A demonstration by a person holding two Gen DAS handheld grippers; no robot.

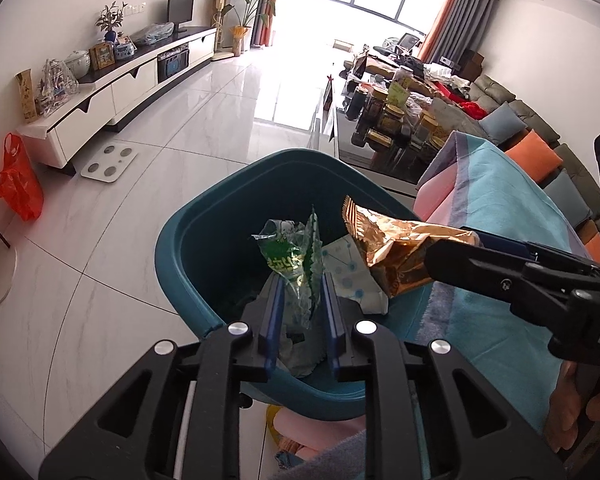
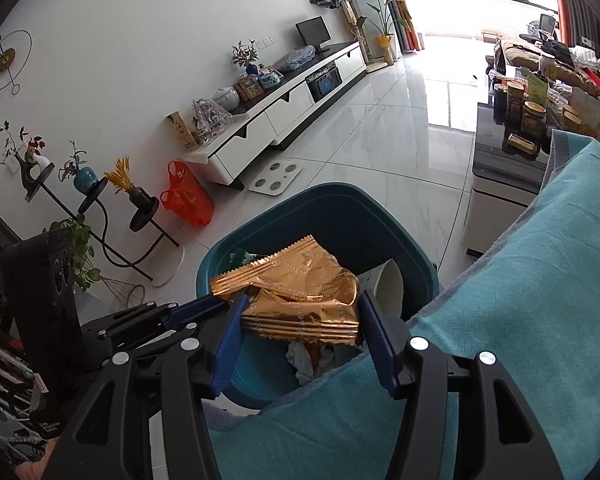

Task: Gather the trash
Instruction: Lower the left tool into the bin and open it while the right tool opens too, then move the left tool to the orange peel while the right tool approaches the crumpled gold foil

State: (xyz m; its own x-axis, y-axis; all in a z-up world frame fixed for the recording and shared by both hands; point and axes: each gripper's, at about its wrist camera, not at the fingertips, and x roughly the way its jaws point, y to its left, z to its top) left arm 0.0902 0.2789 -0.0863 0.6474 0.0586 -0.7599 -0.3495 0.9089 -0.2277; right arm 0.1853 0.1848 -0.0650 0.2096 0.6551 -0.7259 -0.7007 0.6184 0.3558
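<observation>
We find both wrappers over the teal bin (image 1: 188,248), neither dropped: the left tool (image 1: 300,300) stands loose around the green wrapper (image 1: 296,256), the right tool (image 2: 300,320) clamps the gold wrapper (image 2: 300,296).

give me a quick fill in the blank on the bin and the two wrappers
The left gripper has a ____ wrapper between its fingers.
The right gripper carries a ____ wrapper.
Both wrappers hang over a teal ____.
Beside it lies a ____ cloth.

Missing words: green; gold; bin; blue
</observation>
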